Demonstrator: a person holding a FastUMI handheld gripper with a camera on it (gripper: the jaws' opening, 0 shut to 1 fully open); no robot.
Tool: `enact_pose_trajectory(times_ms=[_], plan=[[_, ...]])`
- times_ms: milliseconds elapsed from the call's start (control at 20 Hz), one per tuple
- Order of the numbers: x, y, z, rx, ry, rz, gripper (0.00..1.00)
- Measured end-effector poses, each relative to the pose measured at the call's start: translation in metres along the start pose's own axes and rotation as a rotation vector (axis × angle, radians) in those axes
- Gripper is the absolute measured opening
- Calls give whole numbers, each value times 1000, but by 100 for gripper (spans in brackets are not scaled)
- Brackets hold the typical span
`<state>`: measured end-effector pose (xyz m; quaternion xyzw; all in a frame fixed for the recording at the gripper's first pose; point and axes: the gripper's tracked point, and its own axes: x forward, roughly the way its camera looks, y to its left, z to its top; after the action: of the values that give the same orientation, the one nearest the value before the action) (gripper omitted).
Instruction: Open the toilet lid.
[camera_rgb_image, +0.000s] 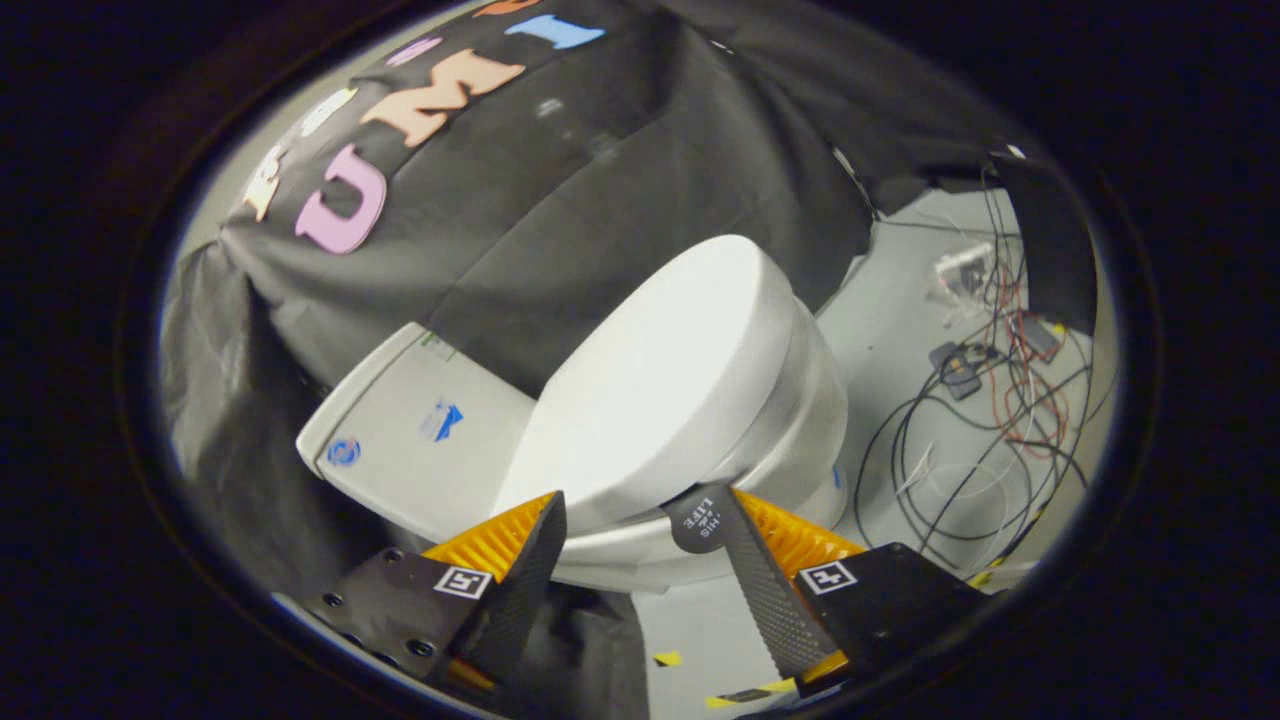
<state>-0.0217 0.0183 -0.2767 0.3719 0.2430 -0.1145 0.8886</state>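
Observation:
The white toilet stands against the black cloth wall, and its lid lies low over the seat and bowl. A dark gap shows under the lid's front rim. My gripper is open at that rim, rolled to one side. One fingertip is tucked into the gap beneath the rim. The other fingertip rests at the rim's edge nearer the tank. The stretch of rim between the fingers is not pinched. The tank, white with blue stickers, sits behind the lid.
A tangle of black, red and white cables with small boxes lies on the grey floor beyond the bowl. Yellow-and-black tape marks sit on the floor just under the fingers. Black cloth hangs close around the tank.

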Motion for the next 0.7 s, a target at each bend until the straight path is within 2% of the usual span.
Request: enact_pose_trajectory(times_ms=[100,200,300,450,500,600,650,700], plan=[[-3,-10,3,49,-12,-21,85],[-1,-26,6,73,-38,-71,84],[2,-42,-9,99,21,-104,84],[11,-33,-16,199,59,-28,85],[26,-33,-24,228,62,-31,77],[20,-17,-20,277,69,63,61],[22,-18,-23,306,84,70,54],[24,-12,-21,356,86,111,46]])
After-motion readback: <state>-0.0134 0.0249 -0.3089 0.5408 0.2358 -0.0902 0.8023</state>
